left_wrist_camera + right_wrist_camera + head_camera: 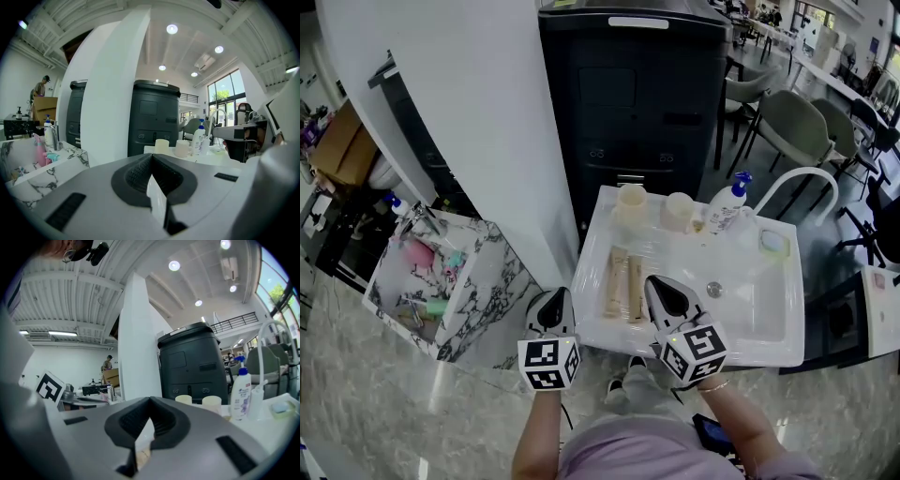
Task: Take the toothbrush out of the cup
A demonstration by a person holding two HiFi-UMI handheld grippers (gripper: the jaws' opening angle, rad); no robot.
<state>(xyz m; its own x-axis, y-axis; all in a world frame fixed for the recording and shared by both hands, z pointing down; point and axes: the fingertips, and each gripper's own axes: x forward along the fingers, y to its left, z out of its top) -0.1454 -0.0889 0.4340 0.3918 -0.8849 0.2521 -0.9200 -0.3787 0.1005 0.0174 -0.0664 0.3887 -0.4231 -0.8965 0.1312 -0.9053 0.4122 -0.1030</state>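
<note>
Two pale cups (630, 202) (678, 211) stand at the back rim of a white basin (769, 323); I see no toothbrush sticking out of either. Two long beige items (623, 283) lie side by side on the basin's left ledge. My left gripper (551, 296) hovers shut just off the basin's left front corner. My right gripper (657, 281) is shut and empty above the ledge, beside the beige items. The left gripper view shows its closed jaws with both cups (161, 146) (181, 148) far ahead. The right gripper view shows the cups (183, 400) (211, 404) beyond its closed jaws.
A blue-capped pump bottle (727, 204), a curved white faucet (806, 178) and a soap bar (773, 244) sit at the basin's back right. A dark cabinet (637, 94) stands behind, a white pillar (478, 112) and a marble counter (492, 272) to the left, chairs (797, 127) at right.
</note>
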